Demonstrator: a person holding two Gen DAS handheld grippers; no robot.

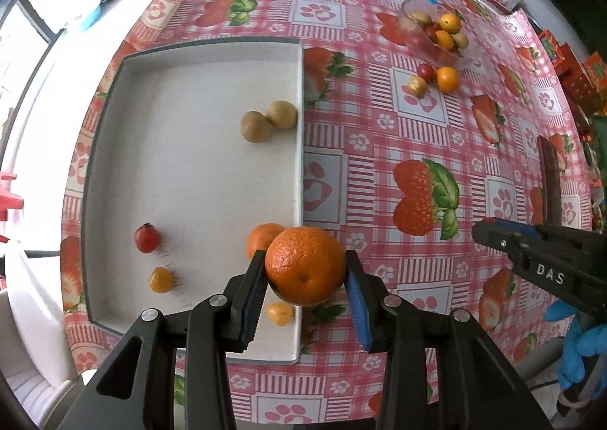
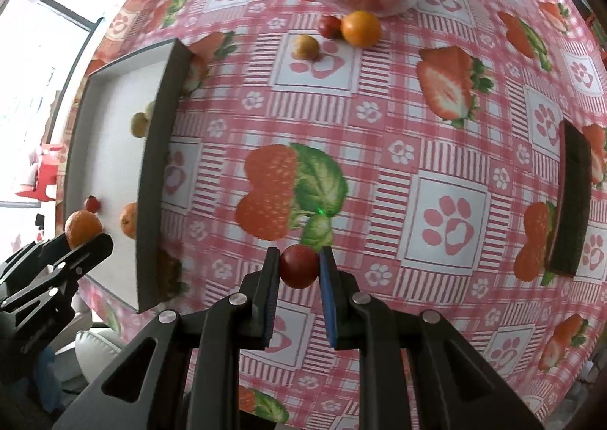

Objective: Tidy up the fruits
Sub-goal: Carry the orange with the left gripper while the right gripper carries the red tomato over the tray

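Two grippers are in my view, each clamped on a fruit. My left gripper has its jaws closed part-way around a large round orange, held above the near right corner of a shallow white rectangular tray. On the tray floor I see a second orange just behind the held one, two tan round fruits touching each other by the right wall, a small red fruit, and two small yellow-orange fruits near the front.

My right gripper has its jaws pinched narrowly on a small dark red round fruit, held over the pink checked strawberry-print cloth covering the counter, right of the tray.

At the far side stands a clear bowl holding mixed fruits. Just in front of it on the cloth lie an orange, a red fruit touching it, and a tan fruit slightly apart. A dark flat slab lies at the right edge.
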